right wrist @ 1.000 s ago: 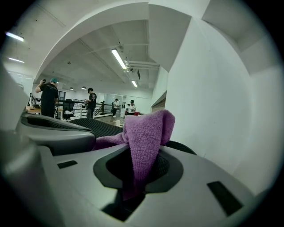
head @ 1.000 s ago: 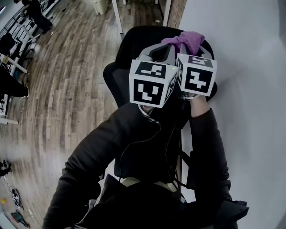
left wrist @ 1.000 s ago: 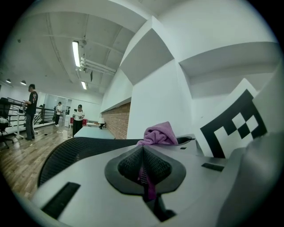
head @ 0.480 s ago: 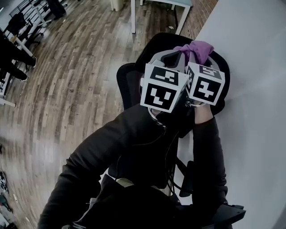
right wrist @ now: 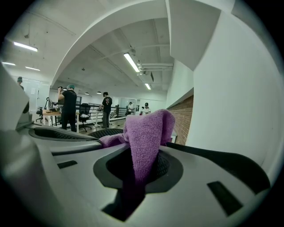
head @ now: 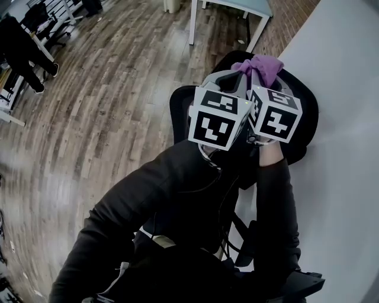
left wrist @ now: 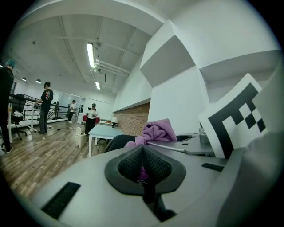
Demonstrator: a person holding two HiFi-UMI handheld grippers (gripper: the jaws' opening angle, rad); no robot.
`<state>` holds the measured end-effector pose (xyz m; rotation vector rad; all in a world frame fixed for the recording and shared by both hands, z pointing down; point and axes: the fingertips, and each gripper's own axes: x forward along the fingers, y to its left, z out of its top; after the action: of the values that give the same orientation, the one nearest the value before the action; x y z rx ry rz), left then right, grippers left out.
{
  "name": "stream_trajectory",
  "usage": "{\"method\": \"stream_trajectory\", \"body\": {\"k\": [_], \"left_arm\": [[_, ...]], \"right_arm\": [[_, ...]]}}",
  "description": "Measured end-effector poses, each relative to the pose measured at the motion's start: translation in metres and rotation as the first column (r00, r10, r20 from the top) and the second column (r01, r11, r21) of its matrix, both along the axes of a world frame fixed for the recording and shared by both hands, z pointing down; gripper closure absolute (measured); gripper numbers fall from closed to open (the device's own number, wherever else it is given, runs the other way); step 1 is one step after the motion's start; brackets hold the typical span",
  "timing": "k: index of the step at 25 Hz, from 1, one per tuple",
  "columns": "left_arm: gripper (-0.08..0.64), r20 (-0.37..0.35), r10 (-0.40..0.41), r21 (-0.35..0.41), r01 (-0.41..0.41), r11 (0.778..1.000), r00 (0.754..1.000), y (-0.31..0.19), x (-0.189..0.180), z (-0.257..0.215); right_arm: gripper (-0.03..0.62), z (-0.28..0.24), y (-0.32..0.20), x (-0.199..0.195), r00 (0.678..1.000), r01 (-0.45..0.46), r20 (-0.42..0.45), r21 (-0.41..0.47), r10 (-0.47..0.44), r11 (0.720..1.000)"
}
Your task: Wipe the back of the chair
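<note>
A black mesh office chair [head: 303, 121] stands against the wall, its back top below my two grippers. The purple cloth [head: 260, 66] bunches up at both grippers' tips above the chair. My right gripper [head: 265, 78] is shut on the cloth [right wrist: 144, 133], which sticks up out of its jaws. My left gripper [head: 230, 80] is close beside it on the left, jaws shut, with a scrap of the cloth [left wrist: 143, 173] pinched between the pads; the rest of the cloth [left wrist: 155, 132] shows just beyond. The chair's rim [left wrist: 116, 142] peeks out behind the left jaws.
A white wall [head: 343, 165] runs along the right, touching the chair. Wooden floor [head: 106, 112] spreads left. A light table [head: 237, 7] stands beyond the chair. People [head: 23, 47] and office chairs are far off at the left. My dark sleeves [head: 177, 189] fill the foreground.
The view has swung, so chair and grippers sit further right and lower in the picture. Both grippers stay side by side with the cloth at their tips.
</note>
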<state>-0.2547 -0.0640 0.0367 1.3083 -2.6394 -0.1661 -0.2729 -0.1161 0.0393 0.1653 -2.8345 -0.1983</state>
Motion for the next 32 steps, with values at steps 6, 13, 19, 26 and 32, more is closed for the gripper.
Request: {"method": "stream_trajectory", "body": {"k": [6, 13, 19, 26, 32], "left_arm": [[0.552, 0.013, -0.037, -0.001, 0.037, 0.999, 0.999, 0.023, -0.011, -0.007], [0.552, 0.030, -0.081, -0.004, 0.082, 0.997, 0.996, 0.047, -0.015, -0.011], [0.552, 0.036, -0.110, 0.002, 0.110, 0.994, 0.993, 0.063, -0.015, -0.020], [0.552, 0.037, -0.126, 0.004, 0.126, 0.992, 0.991, 0.074, -0.018, -0.025], [0.552, 0.053, -0.123, 0.005, 0.123, 0.992, 0.991, 0.069, -0.014, -0.017]], "right_arm": [[0.523, -0.006, 0.027, -0.015, 0.998, 0.061, 0.016, -0.021, -0.061, 0.998], [0.523, -0.010, 0.054, -0.021, 0.993, 0.112, 0.031, -0.035, -0.111, 0.993], [0.523, -0.019, 0.073, -0.022, 0.988, 0.152, 0.047, -0.041, -0.150, 0.988], [0.523, -0.025, 0.085, -0.025, 0.983, 0.176, 0.069, -0.056, -0.172, 0.983], [0.523, -0.017, 0.082, -0.021, 0.980, 0.185, 0.091, -0.078, -0.178, 0.980]]}}
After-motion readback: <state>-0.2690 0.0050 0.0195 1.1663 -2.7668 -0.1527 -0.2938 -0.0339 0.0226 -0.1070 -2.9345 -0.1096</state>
